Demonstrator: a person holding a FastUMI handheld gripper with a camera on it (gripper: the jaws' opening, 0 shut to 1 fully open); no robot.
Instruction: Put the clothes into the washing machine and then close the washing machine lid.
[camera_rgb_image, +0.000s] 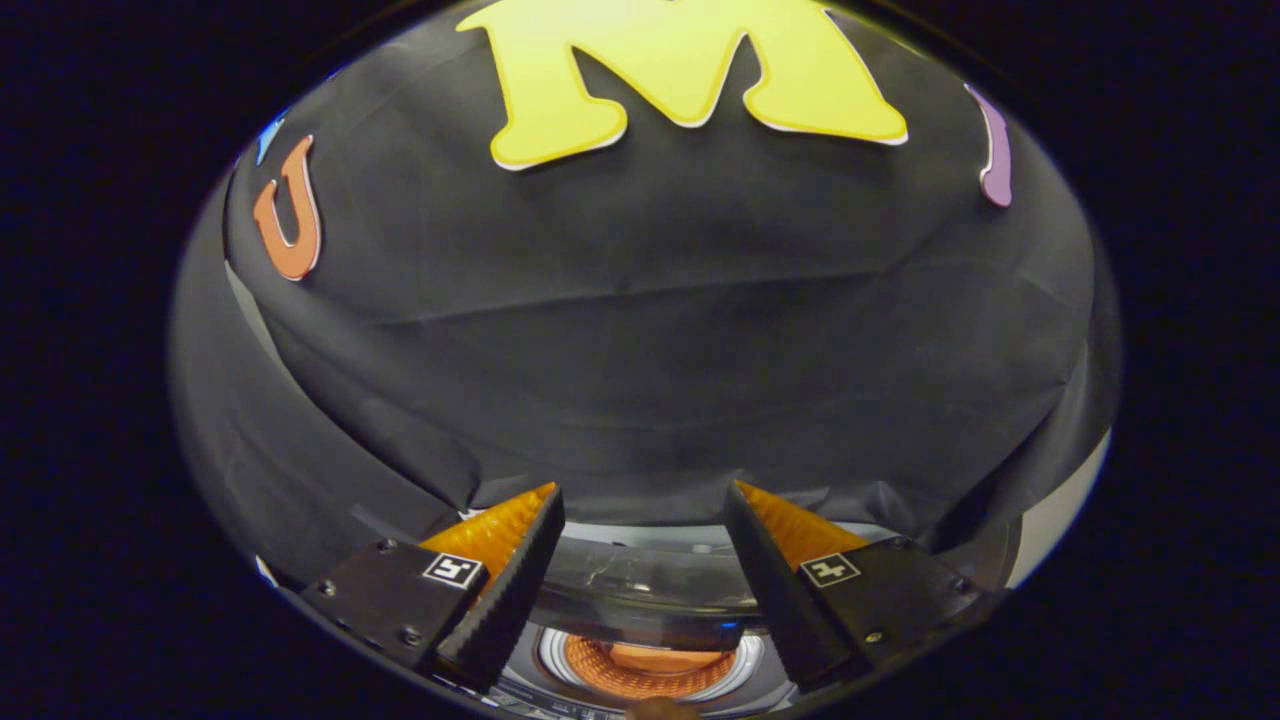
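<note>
Gripper (640, 540), lower centre of the frame: fingers spread wide apart, nothing held between them. Washing machine (640, 665), bottom centre, between and below the fingers: round drum opening with an orange garment (650, 668) seemingly lying inside. Transparent lid (640, 590) stands raised across the gap just above the opening. Judged status: clothes loaded, lid closing left. Machine body cut off below; garment's shape hard to make out.
</note>
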